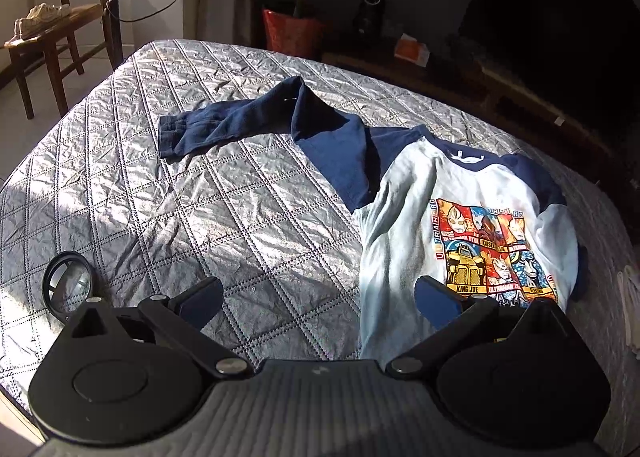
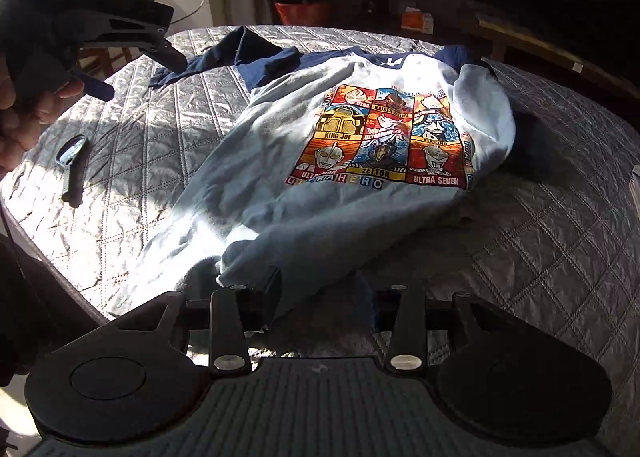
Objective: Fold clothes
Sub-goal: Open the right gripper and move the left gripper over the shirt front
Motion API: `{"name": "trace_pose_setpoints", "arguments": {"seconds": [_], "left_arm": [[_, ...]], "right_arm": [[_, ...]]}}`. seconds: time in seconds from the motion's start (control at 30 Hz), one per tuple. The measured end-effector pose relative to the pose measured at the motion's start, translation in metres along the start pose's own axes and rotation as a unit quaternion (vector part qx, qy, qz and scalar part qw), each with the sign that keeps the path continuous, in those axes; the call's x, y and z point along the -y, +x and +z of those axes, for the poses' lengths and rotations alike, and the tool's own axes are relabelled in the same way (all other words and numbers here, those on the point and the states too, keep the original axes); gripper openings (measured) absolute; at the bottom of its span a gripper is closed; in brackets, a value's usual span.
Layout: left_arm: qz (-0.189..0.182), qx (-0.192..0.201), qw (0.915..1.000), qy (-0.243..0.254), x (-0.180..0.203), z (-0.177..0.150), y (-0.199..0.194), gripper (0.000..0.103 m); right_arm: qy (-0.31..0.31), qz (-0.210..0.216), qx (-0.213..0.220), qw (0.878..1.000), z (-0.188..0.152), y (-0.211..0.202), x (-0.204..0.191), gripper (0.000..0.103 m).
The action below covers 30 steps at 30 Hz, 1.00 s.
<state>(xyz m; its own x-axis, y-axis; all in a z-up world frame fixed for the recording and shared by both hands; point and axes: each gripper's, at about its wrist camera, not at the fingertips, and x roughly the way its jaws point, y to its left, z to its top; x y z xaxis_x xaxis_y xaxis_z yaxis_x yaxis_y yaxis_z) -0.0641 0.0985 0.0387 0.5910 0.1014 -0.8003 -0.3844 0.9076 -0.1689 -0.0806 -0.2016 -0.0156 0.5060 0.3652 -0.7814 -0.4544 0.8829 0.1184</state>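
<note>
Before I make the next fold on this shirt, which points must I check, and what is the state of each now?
1. Left gripper open, holding nothing: ok.
2. Right gripper around the shirt hem: fingers astride the hem; a closed grip: cannot tell.
3. Shirt lies print side up: ok.
4. Navy sleeve flat and straight: not ok, bent and wrinkled.
5. Other sleeve spread out: not ok, tucked beside the body.
6. Magnifying glass apart from the shirt: ok.
</note>
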Motion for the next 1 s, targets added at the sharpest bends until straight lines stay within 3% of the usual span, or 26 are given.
{"name": "trace_pose_setpoints", "arguments": {"seconds": [0.07, 0.13, 0.27, 0.47, 0.53, 0.57, 0.63, 0.77, 1.0], "left_arm": [[0.001, -0.008, 0.9998, 0.016, 0.008, -0.005, 0.003, 0.102], [0.001, -0.013, 0.9994, 0.033, 0.016, -0.010, 0.006, 0.102], [0.011, -0.034, 0.9956, 0.087, 0.036, -0.025, 0.016, 0.102], [0.025, -0.071, 0.9842, 0.160, 0.063, -0.045, 0.032, 0.102], [0.031, -0.083, 0.9787, 0.185, 0.072, -0.052, 0.038, 0.102], [0.033, -0.088, 0.9760, 0.196, 0.076, -0.055, 0.040, 0.102], [0.036, -0.092, 0.9722, 0.212, 0.082, -0.061, 0.043, 0.102], [0.041, -0.104, 0.9672, 0.228, 0.089, -0.067, 0.048, 0.102], [0.052, -0.120, 0.9595, 0.249, 0.097, -0.076, 0.058, 0.102]], "right_arm": [[0.082, -0.039, 0.007, 0.996, 0.005, 0.008, 0.031, 0.056], [0.124, -0.060, 0.001, 0.991, 0.014, 0.023, 0.053, 0.056], [0.091, -0.088, -0.010, 0.992, 0.028, 0.064, 0.059, 0.050], [0.032, -0.046, 0.007, 0.998, 0.045, 0.084, 0.044, 0.049], [0.015, -0.041, 0.012, 0.999, 0.049, 0.088, 0.038, 0.035], [0.015, -0.038, 0.010, 0.999, 0.050, 0.088, 0.039, 0.016], [0.020, -0.032, 0.009, 0.999, 0.050, 0.089, 0.042, 0.013], [0.023, -0.027, 0.009, 0.999, 0.048, 0.076, 0.052, 0.008], [0.004, -0.053, 0.025, 0.998, 0.041, 0.020, 0.078, 0.007]]}}
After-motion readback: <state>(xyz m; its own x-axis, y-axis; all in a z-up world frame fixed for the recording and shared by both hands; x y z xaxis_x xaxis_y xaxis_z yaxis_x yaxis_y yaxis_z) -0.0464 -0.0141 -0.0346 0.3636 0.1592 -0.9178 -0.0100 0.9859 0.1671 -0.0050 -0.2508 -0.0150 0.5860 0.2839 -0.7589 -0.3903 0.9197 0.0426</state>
